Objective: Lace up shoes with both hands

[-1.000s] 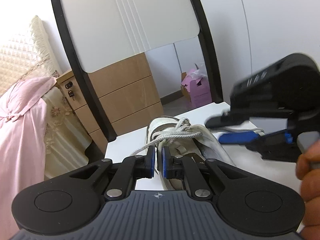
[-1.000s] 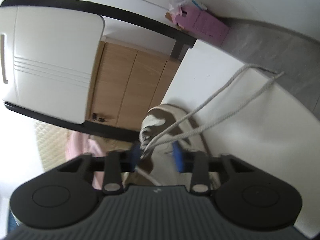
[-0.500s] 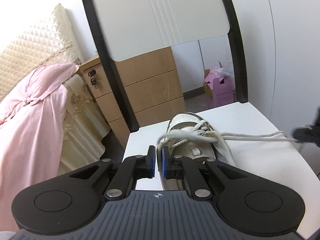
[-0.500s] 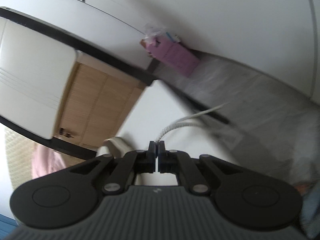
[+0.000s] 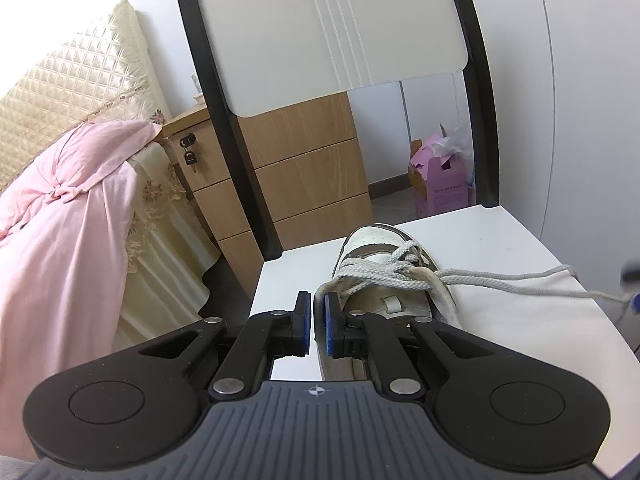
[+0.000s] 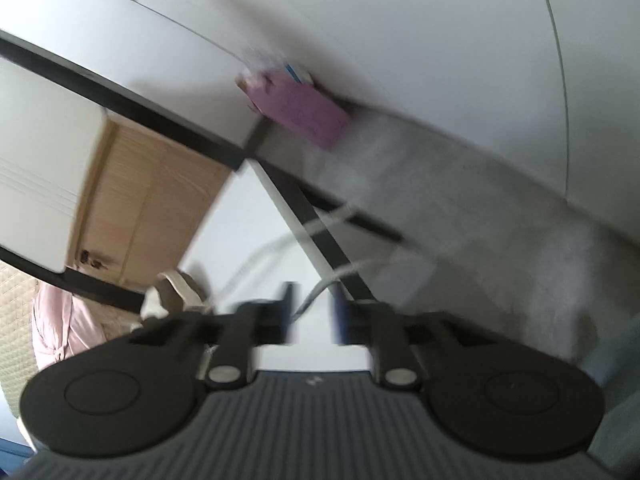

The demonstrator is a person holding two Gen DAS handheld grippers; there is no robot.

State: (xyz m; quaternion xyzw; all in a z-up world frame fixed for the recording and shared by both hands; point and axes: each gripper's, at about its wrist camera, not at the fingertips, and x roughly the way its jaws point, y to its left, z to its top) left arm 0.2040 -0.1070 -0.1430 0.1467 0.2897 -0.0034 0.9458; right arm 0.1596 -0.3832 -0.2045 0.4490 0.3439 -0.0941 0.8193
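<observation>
A home bedroom. A bed (image 5: pixel 80 248) draped in pink cloth stands before a cream quilted headboard (image 5: pixel 72 92), with a wooden bedside drawer cabinet (image 5: pixel 304 184), keys hanging in its lock (image 5: pixel 190 156), just beside it. White wardrobe doors (image 5: pixel 560 100) line the wall, and a pink cardboard box (image 5: pixel 440 184) sits on the floor.

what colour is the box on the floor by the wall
Pink cardboard box, clearest in the left wrist view.
</observation>
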